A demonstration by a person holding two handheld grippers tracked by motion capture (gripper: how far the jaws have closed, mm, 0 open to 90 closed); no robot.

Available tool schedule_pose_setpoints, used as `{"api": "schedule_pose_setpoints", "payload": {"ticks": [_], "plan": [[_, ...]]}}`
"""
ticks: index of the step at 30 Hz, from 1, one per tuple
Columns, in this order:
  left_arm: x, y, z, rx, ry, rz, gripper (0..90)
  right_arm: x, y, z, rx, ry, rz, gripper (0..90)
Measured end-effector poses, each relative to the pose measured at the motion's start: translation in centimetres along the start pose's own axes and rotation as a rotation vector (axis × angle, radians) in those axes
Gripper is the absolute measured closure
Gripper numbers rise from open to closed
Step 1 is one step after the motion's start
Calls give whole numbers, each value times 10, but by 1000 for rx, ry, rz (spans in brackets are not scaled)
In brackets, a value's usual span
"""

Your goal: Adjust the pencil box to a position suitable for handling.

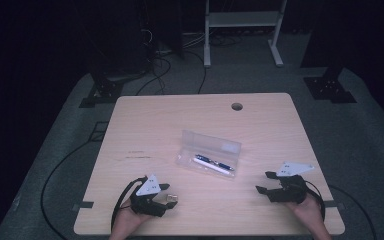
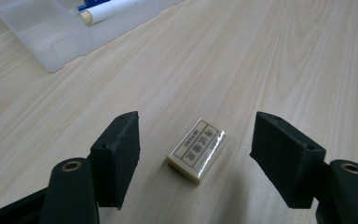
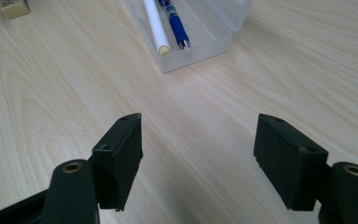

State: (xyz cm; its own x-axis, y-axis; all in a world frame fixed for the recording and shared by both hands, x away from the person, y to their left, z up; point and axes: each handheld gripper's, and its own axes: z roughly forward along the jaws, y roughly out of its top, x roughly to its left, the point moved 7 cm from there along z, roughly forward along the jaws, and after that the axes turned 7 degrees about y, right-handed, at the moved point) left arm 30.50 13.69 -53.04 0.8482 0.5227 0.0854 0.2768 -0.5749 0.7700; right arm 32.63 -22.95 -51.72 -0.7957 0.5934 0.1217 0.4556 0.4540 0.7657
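The step in hand looks like picking up the eraser (image 2: 197,150), probably to put it with the pens in the clear pencil case (image 1: 208,153); the eraser lies flat on the bench (image 1: 155,125) near the person's edge, between the two fingers (image 2: 116,158) of the left gripper (image 2: 196,158), with bare wood showing on both sides of it, so the fingers stand apart around it and do not yet touch it; no grip so far. The right gripper (image 3: 198,156) rests well off to the right, its fingers wide apart over bare bench with nothing between them.

The next move, as I judge it, calls for the left fingers to close squarely on the eraser; it lies skewed to them, so they may meet its corners first and turn it, and a small twist of the hand could help.

The left gripper view shows the eraser's printed label and the gaps beside it, which the high view gives as a pale speck; the right gripper view looks into the open case, showing a white pen (image 3: 154,25) and a blue pen (image 3: 175,23) side by side
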Motion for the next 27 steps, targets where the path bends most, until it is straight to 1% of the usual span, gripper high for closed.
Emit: {"api": "schedule_pose_setpoints", "payload": {"ticks": [2,5,7,10,12,13,14,16,22,27], "plan": [[0,0,0,3,0,-4,340,1,0,1,2,2,-2,319],[0,0,0,11,-3,1,373,2,0,2,3,3,-6,319],[0,-1,1,34,2,24,390,2,1,2,0,2,-8,319],[-1,0,2,47,-7,26,421,2,1,1,-2,0,-9,318],[0,0,3,60,-9,38,439,2,1,1,-3,0,-9,317],[-1,0,3,59,-11,30,446,2,1,1,-6,0,-12,317],[-1,0,4,65,-14,33,453,2,1,1,-7,0,-13,317],[0,-1,3,81,-11,51,474,2,1,1,-6,-1,-12,317],[-2,-3,5,98,-23,61,526,3,1,2,-2,1,-14,317],[-2,-3,4,105,-17,78,604,3,1,1,-3,1,-15,317]]}}
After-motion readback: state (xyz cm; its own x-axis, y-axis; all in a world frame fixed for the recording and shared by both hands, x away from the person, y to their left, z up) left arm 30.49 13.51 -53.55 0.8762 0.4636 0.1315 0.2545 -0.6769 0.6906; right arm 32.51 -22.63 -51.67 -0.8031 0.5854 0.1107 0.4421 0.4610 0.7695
